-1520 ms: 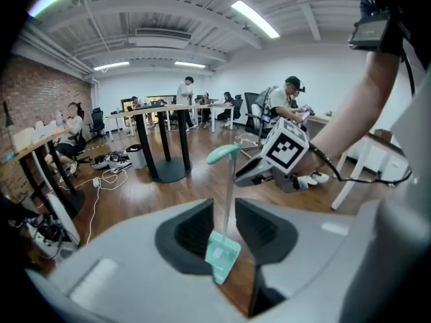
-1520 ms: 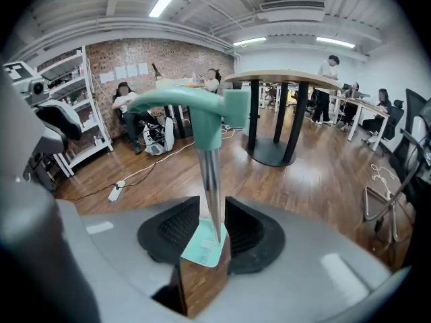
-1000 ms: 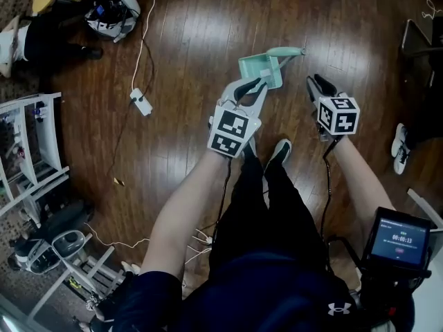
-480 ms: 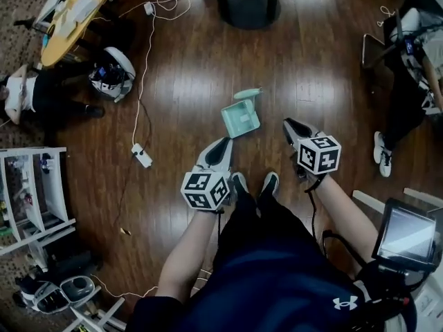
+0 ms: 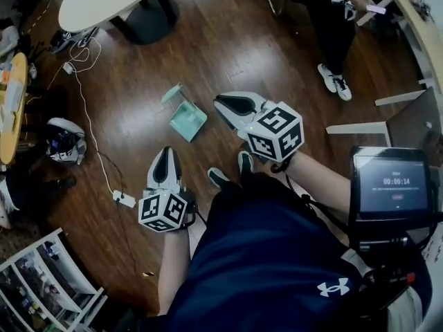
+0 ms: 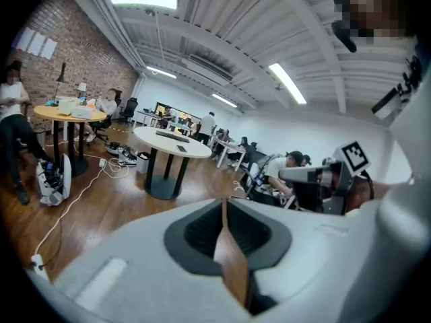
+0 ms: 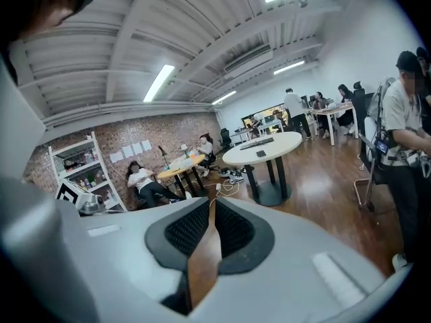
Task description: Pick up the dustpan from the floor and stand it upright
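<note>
The mint-green dustpan stands on the wood floor with its handle toward the upper left, apart from both grippers. My left gripper hangs below and left of it, near my feet. Its jaws have just been closing and its pads now meet with nothing between them. My right gripper is raised just right of the dustpan, clear of it. Its jaws have also just been closing, and its pads meet on nothing. Both gripper views look out across the room, and the dustpan shows in neither.
A round white table stands at the back left. A power strip with its cable lies on the floor at left, near a helmet-like device. A person stands at the back right. A screen sits at my right.
Both grippers have drawn back from the dustpan and risen well above the floor, the right higher. The dustpan stays on the floor. The head view has swung round.
</note>
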Motion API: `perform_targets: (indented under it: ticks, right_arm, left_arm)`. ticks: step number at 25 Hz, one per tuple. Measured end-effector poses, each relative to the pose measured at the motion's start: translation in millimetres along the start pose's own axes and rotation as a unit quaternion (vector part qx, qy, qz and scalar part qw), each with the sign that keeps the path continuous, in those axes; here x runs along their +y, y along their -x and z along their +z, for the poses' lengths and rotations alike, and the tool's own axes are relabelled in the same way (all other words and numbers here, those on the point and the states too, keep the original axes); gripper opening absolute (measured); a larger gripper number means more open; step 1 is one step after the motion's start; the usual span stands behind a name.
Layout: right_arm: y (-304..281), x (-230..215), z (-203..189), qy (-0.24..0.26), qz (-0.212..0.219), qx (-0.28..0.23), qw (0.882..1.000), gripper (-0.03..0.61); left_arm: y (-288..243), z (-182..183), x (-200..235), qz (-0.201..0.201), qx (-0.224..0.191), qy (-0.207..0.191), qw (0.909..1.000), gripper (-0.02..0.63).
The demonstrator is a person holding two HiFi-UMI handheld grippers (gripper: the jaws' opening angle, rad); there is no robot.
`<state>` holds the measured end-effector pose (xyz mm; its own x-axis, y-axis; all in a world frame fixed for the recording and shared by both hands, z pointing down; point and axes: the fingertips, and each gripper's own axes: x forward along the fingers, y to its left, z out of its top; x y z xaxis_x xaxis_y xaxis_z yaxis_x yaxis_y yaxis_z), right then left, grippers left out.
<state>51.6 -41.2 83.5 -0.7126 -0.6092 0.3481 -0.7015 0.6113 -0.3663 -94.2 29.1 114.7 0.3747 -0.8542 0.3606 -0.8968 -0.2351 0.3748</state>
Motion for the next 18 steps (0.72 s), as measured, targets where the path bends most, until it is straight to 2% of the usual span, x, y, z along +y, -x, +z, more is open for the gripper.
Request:
perform_targets:
  ticks: [4, 7, 9, 18]
  right_arm:
    - [20, 38, 2, 0.011, 0.020, -0.012, 1.000, 0.035]
    - [24, 46, -3, 0.025, 0.029, -0.008, 0.999, 0.035]
    - [27, 44, -2, 0.027, 0.025, -0.008, 0.999, 0.035]
    - [26, 60, -13, 0.022, 0.033, 0.000, 0.999, 0.034]
  left_arm:
    - [4, 1, -38, -0.056, 0.005, -0.028, 0.9980, 0.023]
    - [-1, 6, -55, -0.089, 0.002, -0.051, 0.9947, 0.023]
    - [-3, 12, -59, -0.100, -0.003, -0.050, 0.9937, 0.023]
    - [21, 7, -37, -0.074, -0.005, -0.023, 0.9969, 0.023]
